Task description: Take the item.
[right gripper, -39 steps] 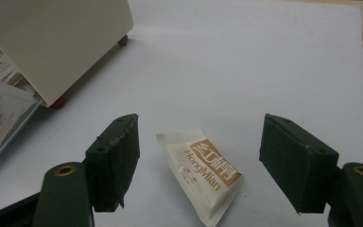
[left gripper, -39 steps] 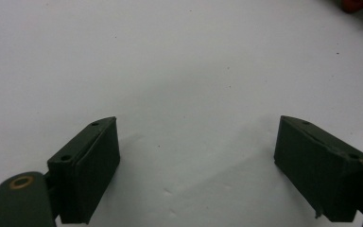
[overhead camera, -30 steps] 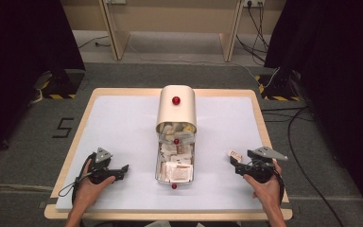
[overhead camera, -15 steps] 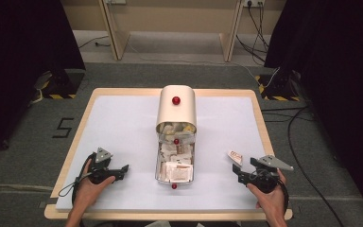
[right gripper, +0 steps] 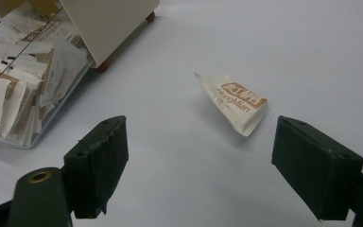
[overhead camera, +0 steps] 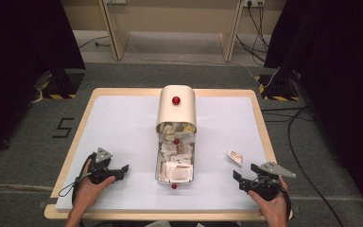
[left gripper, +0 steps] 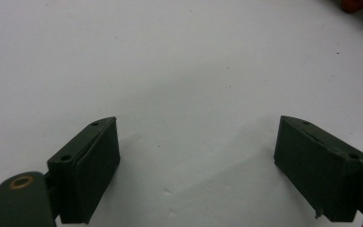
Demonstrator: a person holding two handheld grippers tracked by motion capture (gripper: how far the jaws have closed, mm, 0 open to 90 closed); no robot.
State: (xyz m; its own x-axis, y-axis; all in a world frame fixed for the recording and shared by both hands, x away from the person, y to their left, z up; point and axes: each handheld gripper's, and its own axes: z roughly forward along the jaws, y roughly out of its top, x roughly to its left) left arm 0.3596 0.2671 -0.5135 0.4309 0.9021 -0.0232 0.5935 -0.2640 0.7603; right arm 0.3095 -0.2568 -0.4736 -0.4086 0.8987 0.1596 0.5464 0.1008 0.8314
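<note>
High view: at the near left of the white table point(overhead camera: 123, 123), the left gripper point(overhead camera: 121, 171) is held in a hand point(overhead camera: 87, 189), and in the left gripper view its jaws are spread wide with nothing but bare table surface between them. At the table's middle, a cream box with a red knob point(overhead camera: 176, 108) is seen, from which a clear drawer point(overhead camera: 174, 158) full of paper sachets is pulled out toward the near edge. To the right of the drawer, a single sachet point(overhead camera: 235, 157) lies flat on the table, apart from the drawer. Just near of it, the right gripper point(overhead camera: 238, 177) is held released; in the right gripper view the sachet point(right gripper: 236, 101) is seen beyond the parted jaws, untouched.
</note>
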